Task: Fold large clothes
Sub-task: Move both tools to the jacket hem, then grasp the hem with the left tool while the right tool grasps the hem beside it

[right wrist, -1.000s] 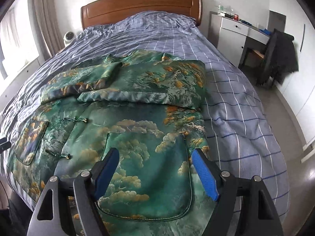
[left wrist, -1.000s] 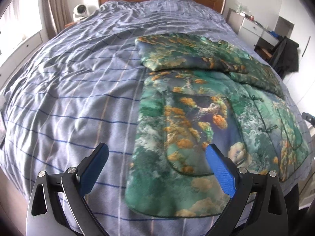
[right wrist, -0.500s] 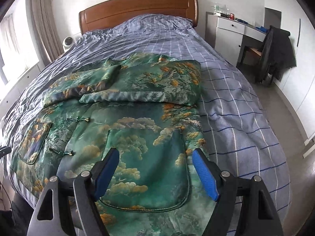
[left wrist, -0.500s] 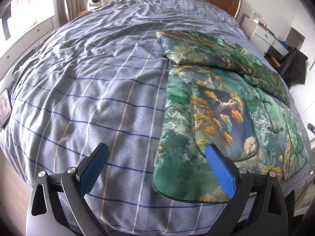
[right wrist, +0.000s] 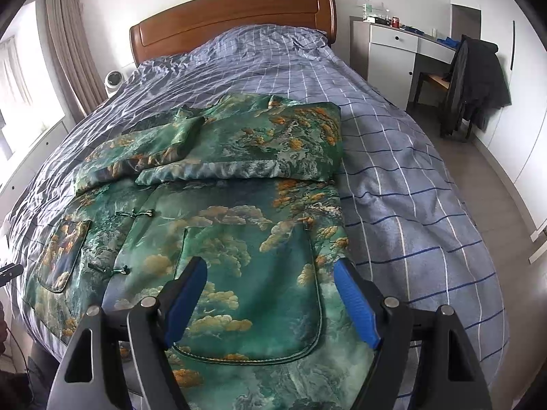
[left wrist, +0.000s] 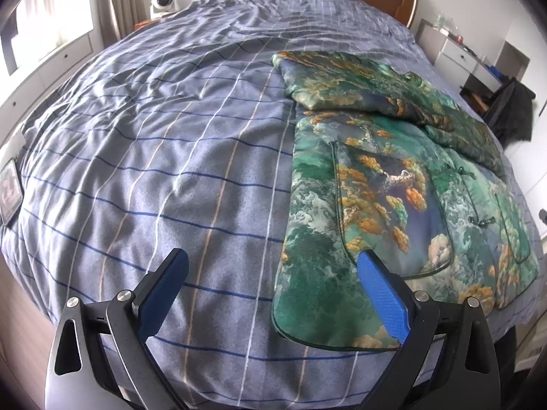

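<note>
The left wrist view shows the bare stretch of blue checked bedspread (left wrist: 164, 157) left of the green printed jacket (left wrist: 376, 212), and a small dark picture frame (left wrist: 8, 193) at the bed's edge. Only the right wrist view shows the whole headboard (right wrist: 232, 17), the white desk (right wrist: 400, 51) and a dark coat (right wrist: 478, 82) draped over a chair. No writing can be read in either.

The jacket lies flat on the bed, sleeves folded across its chest. The left hand-held gripper (left wrist: 273, 290), fingers wide apart and empty, hovers over the bedspread with the jacket's hem corner just inside its right finger. The right hand-held gripper (right wrist: 270, 297), also spread and empty, hovers above the jacket's lower pocket.
</note>
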Available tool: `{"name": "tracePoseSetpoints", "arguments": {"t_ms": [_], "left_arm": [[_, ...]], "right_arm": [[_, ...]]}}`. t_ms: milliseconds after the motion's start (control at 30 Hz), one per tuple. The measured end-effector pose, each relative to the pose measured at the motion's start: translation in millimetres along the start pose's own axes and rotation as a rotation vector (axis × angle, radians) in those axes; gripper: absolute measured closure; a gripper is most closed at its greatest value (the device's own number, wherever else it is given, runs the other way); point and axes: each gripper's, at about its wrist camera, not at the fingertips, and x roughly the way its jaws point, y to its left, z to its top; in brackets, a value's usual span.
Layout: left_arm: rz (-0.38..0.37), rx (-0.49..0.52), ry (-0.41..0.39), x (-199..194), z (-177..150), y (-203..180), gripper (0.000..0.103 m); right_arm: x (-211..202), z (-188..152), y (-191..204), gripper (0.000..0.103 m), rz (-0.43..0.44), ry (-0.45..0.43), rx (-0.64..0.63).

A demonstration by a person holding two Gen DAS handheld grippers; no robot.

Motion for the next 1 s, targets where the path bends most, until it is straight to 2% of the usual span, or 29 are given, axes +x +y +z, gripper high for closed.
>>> {"name": "tracePoseSetpoints", "arguments": {"t_ms": [133,233,300,433,567,633,700,733,767,800,833,900,933,1000], "left_arm": [[-0.036,-0.033,0.018,4,-1,17,0.004],[-0.149,-0.094,0.054,14,-4,34,0.004],[-0.206,-0.109,0.064,20,-7,36,0.004],[-0.275,-0.086,0.094,37,-13,20,0.004],[-0.248,-0.030,0.150,56,-22,-1,0.004],[-0.241,0.015,0.171,57,-29,-13,0.004],[-0.241,0.075,0.194,55,-37,-27,0.005],[-0.243,0.098,0.206,54,-41,-32,0.010],[-0.240,0.127,0.212,52,-45,-39,0.018],[-0.225,0.143,0.207,51,-47,-42,0.035],[-0.202,0.159,0.189,47,-50,-45,0.058],[-0.221,0.128,0.178,42,-50,-41,0.081],[-0.235,0.101,0.175,40,-48,-36,0.089],[-0.261,0.074,0.164,32,-47,-30,0.092]], "right_arm": [[-2,1,-1,0.025,-0.010,0.006,-0.025],[-9,0,-14,0.025,-0.035,0.017,-0.060],[-8,-4,-28,0.025,-0.047,0.067,-0.072],[4,-20,-49,0.025,0.005,0.176,-0.062],[31,-40,-60,0.025,0.078,0.283,-0.016],[43,-49,-62,0.025,0.061,0.319,-0.010],[50,-55,-62,0.028,0.131,0.360,0.032],[50,-56,-61,0.036,0.155,0.371,0.037],[50,-57,-57,0.058,0.165,0.380,0.020],[49,-57,-54,0.075,0.156,0.380,-0.001],[47,-56,-53,0.080,0.155,0.377,0.000],[42,-51,-54,0.087,0.175,0.365,0.026],[38,-48,-54,0.088,0.180,0.352,0.026],[27,-42,-54,0.089,0.193,0.327,0.025]]}}
